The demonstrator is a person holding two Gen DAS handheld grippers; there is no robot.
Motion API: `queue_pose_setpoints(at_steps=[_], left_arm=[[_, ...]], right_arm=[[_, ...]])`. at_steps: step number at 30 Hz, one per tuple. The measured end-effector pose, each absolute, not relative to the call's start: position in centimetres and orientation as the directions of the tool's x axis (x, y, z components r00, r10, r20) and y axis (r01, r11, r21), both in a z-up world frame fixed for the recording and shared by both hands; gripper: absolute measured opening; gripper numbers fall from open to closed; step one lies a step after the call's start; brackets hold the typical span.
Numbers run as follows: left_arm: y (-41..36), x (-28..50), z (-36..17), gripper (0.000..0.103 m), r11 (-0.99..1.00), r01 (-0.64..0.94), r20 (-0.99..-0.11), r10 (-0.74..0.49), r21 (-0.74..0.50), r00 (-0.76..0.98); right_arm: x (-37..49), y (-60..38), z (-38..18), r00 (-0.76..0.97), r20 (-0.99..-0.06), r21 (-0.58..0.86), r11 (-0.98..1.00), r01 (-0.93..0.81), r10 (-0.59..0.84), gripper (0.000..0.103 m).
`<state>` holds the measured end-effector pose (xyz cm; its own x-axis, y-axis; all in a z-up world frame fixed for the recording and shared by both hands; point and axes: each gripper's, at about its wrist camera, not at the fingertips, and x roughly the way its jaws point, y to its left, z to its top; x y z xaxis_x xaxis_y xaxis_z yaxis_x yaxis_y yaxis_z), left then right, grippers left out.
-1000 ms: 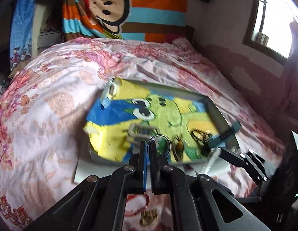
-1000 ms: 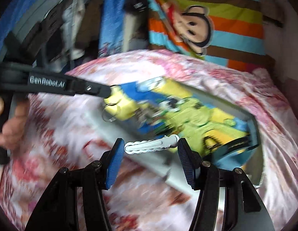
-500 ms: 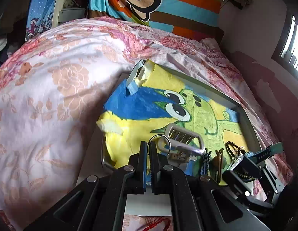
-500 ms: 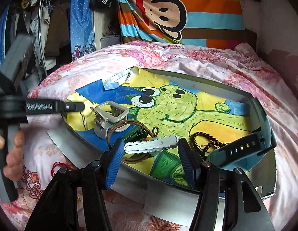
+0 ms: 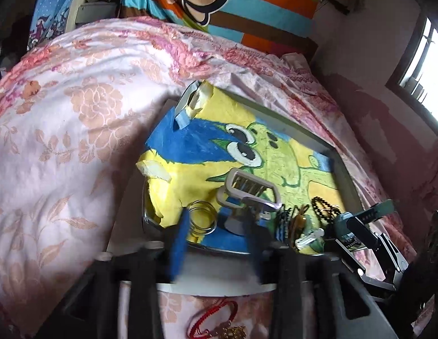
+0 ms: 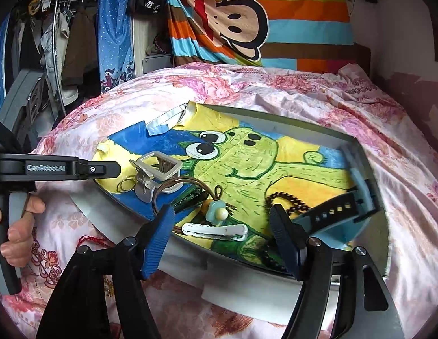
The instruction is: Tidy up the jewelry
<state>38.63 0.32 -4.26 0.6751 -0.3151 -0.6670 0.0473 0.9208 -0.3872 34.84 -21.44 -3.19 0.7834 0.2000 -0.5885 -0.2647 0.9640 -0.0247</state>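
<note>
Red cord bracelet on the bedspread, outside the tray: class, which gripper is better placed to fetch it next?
Left, probably. The left gripper, jaws just opened, rings between them, hangs just over the red cord bracelet. The right gripper, jaws just opened, white clip between them, sits farther along the tray.

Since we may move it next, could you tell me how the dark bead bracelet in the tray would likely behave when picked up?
The bead bracelet lies in a loose curve, so it is probably floppy and would drape. Its small round beads may slip between the pads.
</note>
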Motion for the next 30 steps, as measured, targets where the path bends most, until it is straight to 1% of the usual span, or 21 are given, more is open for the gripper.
queue_pose_setpoints(at_steps=[1,2,3,8,9,10,11,13,19,21,23,26,30], left_arm=[[0.3,38.0,-3.6,0.08,0.923,0.053,-0.651,-0.309,-0.381,0.693],[0.3,37.3,-3.0,0.097,0.932,0.032,-0.642,-0.274,-0.362,0.716],[0.4,36.3,-2.2,0.098,0.941,0.006,-0.623,-0.229,-0.339,0.748],[1.0,32.9,0.8,0.098,0.941,0.022,-0.581,-0.226,-0.337,0.782],[1.2,32.0,1.5,0.098,0.942,0.021,-0.571,-0.22,-0.335,0.791],[1.4,31.0,2.1,0.098,0.943,0.02,-0.56,-0.214,-0.332,0.8],[1.5,30.1,2.7,0.1,0.945,0.019,-0.549,-0.207,-0.327,0.81],[1.6,28.1,3.8,0.103,0.95,0.021,-0.526,-0.19,-0.31,0.829],[2.2,20.6,6.7,0.103,0.963,0.044,-0.453,-0.165,-0.267,0.876],[2.4,18.6,7.1,0.103,0.968,0.025,-0.447,-0.138,-0.251,0.884],[2.5,16.2,7.6,0.103,0.974,-0.006,-0.441,-0.097,-0.227,0.892],[2.7,13.4,7.9,0.103,0.979,-0.02,-0.427,-0.071,-0.204,0.901],[3.0,9.2,7.9,0.103,0.987,-0.013,-0.375,-0.05,-0.162,0.926]], right_arm=[[34.5,-21.6,-2.8,0.788,-0.583,-0.029,0.965,-0.261,0.196,0.071],[34.1,-21.8,-2.4,0.794,-0.577,-0.032,0.966,-0.257,0.192,0.074],[33.6,-22.0,-1.8,0.802,-0.566,-0.032,0.967,-0.253,0.191,0.076],[31.0,-23.3,1.3,0.829,-0.528,-0.021,0.973,-0.23,0.184,0.078],[30.4,-23.5,1.9,0.835,-0.52,-0.021,0.974,-0.224,0.181,0.085],[29.7,-23.7,2.6,0.841,-0.511,-0.021,0.975,-0.22,0.179,0.096],[28.9,-23.9,3.3,0.847,-0.5,-0.019,0.976,-0.217,0.179,0.098],[27.0,-24.3,4.9,0.861,-0.473,-0.007,0.977,-0.215,0.187,0.099],[20.7,-24.8,8.4,0.885,-0.411,0.031,0.973,-0.228,0.22,0.101],[18.4,-24.7,9.1,0.892,-0.383,0.047,0.97,-0.239,0.239,0.102],[16.2,-24.5,9.5,0.896,-0.366,0.056,0.967,-0.248,0.251,0.102],[12.8,-23.8,9.9,0.906,-0.337,0.051,0.965,-0.256,0.258,0.102],[8.6,-23.2,9.7,0.92,-0.301,0.029,0.967,-0.253,0.25,0.102]])
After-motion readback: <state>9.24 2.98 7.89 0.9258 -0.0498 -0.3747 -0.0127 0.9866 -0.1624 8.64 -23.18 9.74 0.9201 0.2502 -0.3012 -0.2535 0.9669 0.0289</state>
